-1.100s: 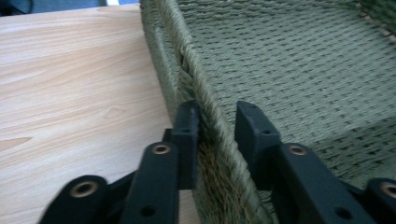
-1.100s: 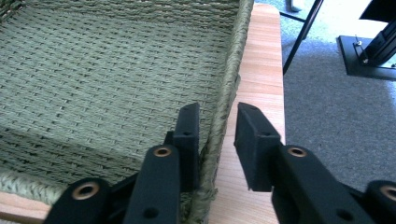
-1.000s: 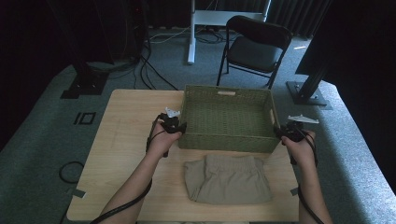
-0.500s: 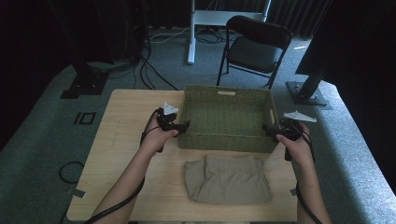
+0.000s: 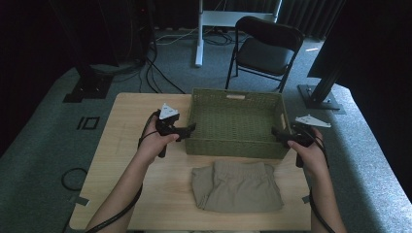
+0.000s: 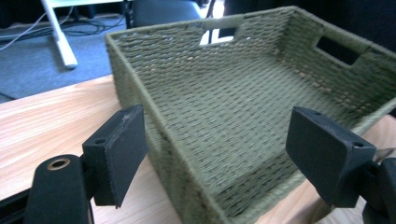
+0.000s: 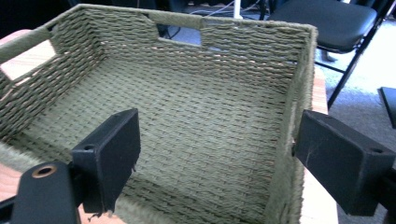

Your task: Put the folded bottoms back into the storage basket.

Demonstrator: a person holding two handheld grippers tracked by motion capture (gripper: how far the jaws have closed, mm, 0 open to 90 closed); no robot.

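Both grippers, left (image 5: 190, 128) and right (image 5: 275, 132), have just been opening and stand wide, nothing held, at the empty green woven basket (image 5: 236, 116) with handle slots.

Both forearms are bare, with no sleeves showing. The left gripper (image 5: 187, 130) is black with a grey three-cornered plate on top, and a black cable loops from it along the arm. The right gripper (image 5: 277, 134) matches it, plate and cable alike. Its fingers (image 7: 112, 156) are flat, matte black blocks, scuffed at the edges, with a small recessed screw hole and a brass-ringed hole at the base.
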